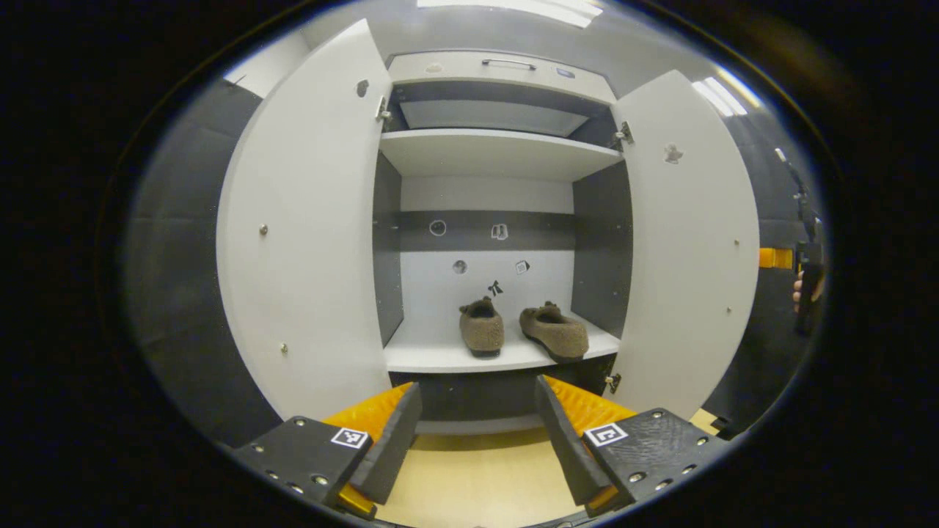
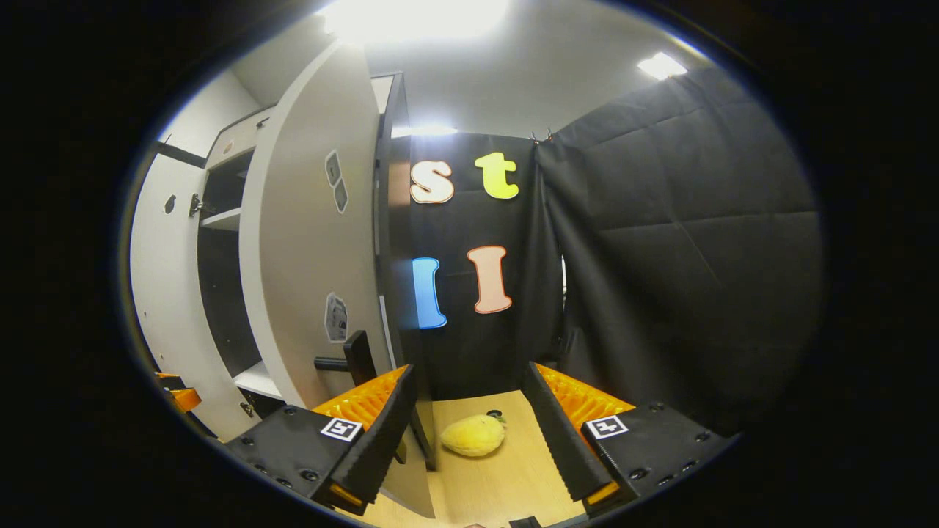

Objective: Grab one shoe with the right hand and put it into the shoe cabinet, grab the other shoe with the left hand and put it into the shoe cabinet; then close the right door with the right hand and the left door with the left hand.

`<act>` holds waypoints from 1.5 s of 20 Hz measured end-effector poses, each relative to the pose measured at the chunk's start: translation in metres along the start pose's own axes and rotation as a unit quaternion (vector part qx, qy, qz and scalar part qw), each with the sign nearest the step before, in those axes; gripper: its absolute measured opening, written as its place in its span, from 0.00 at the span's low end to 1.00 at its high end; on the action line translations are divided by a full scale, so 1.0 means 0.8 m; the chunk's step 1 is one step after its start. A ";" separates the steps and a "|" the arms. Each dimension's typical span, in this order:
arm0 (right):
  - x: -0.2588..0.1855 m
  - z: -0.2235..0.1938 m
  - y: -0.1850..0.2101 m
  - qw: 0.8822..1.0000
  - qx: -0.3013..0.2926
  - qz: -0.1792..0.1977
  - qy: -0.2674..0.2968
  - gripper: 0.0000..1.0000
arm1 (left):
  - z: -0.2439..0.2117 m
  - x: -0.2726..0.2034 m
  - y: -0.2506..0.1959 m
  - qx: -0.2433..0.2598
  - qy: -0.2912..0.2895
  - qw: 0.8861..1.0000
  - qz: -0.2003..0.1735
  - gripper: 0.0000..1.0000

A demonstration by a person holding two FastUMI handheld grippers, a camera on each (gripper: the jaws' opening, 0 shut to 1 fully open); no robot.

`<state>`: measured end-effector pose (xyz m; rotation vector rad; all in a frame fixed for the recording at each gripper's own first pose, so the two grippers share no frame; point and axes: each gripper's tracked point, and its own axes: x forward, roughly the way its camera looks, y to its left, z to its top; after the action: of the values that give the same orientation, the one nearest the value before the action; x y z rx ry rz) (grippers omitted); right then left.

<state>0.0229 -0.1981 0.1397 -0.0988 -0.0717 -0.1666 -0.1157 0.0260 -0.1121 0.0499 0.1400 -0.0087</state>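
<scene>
Booth floor of pale wood, shoe cabinet (image 1: 490, 152) open with both shoes (image 1: 482, 328) (image 1: 554, 331) on its bottom shelf; right gripper (image 2: 465, 416), jaws apart and empty, just behind right door (image 2: 308, 242): best pushed flat near handle (image 2: 352, 361); left gripper (image 1: 478, 433) likewise apart.

I've got two fuzzy brown shoes (image 1: 482, 327) (image 1: 555, 331) at centre frame, sitting on a white shelf (image 1: 440, 356). The cabinet doors (image 1: 308, 220) are plain white, and the inner side walls (image 1: 600, 242) are dark grey. Low in the frame the floor (image 1: 477, 477) is pale wood. In my right gripper view there's a yellow plush thing (image 2: 473, 435) at bottom centre and black quilted cloth (image 2: 682, 242) on the right.
</scene>
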 end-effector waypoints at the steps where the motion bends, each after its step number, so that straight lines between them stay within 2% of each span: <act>1: 0.000 0.009 0.002 1.000 -0.019 -0.006 -0.006 0.91 | 0.001 -0.005 0.002 0.004 -0.006 1.000 -0.003 0.90; 4: -0.009 0.007 0.020 1.000 -0.018 0.000 -0.002 0.91 | 0.003 -0.018 0.008 0.016 -0.017 1.000 -0.012 0.90; 5: -0.010 0.006 0.034 1.000 -0.006 0.009 0.002 0.95 | 0.001 -0.022 0.008 0.012 -0.015 1.000 -0.014 0.90; 6: -0.012 0.006 0.046 1.000 -0.002 0.017 0.002 0.92 | -0.002 -0.024 0.009 0.005 -0.011 1.000 -0.017 0.90; 7: -0.013 0.006 0.055 1.000 -0.005 0.023 0.000 0.95 | -0.002 -0.027 0.010 -0.003 -0.010 1.000 -0.020 0.94; 9: -0.015 0.007 0.076 0.999 -0.016 0.032 -0.003 0.91 | -0.005 -0.036 0.020 -0.014 -0.012 1.000 -0.017 0.90; 13: -0.015 0.010 0.118 0.998 -0.012 0.061 -0.013 0.95 | -0.011 -0.051 0.049 -0.022 -0.008 1.000 -0.001 0.90; 18: -0.005 0.008 0.175 0.994 -0.022 0.101 -0.018 0.95 | -0.016 -0.074 0.093 -0.043 -0.010 0.998 0.036 0.90; 19: -0.004 0.005 0.189 0.994 -0.017 0.110 -0.017 0.91 | -0.017 -0.080 0.102 -0.048 -0.011 0.998 0.045 0.90; 21: -0.002 0.001 0.221 0.992 0.003 0.129 -0.013 0.95 | -0.017 -0.091 0.115 -0.054 -0.010 0.997 0.047 0.90; 23: -0.005 -0.003 0.241 0.990 0.010 0.140 -0.012 0.96 | -0.016 -0.104 0.141 -0.042 -0.015 0.997 0.068 0.90; 24: -0.009 -0.007 0.240 0.990 0.007 0.138 -0.012 0.97 | -0.015 -0.107 0.154 -0.036 -0.017 0.996 0.080 0.90; 25: -0.012 -0.014 0.237 0.991 0.004 0.136 -0.008 0.98 | -0.013 -0.111 0.169 -0.032 -0.019 0.995 0.092 0.97; 28: -0.023 -0.044 0.231 0.992 0.001 0.128 0.017 0.98 | -0.011 -0.129 0.233 -0.028 -0.024 0.991 0.129 0.97; 30: -0.027 -0.064 0.223 0.992 0.005 0.118 0.041 0.96 | 0.003 -0.132 0.266 -0.031 -0.035 0.989 0.139 0.97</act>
<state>0.0352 -0.0247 0.0703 -0.0894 0.0216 0.0660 -0.2177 0.2390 -0.0846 0.0063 0.0614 0.2713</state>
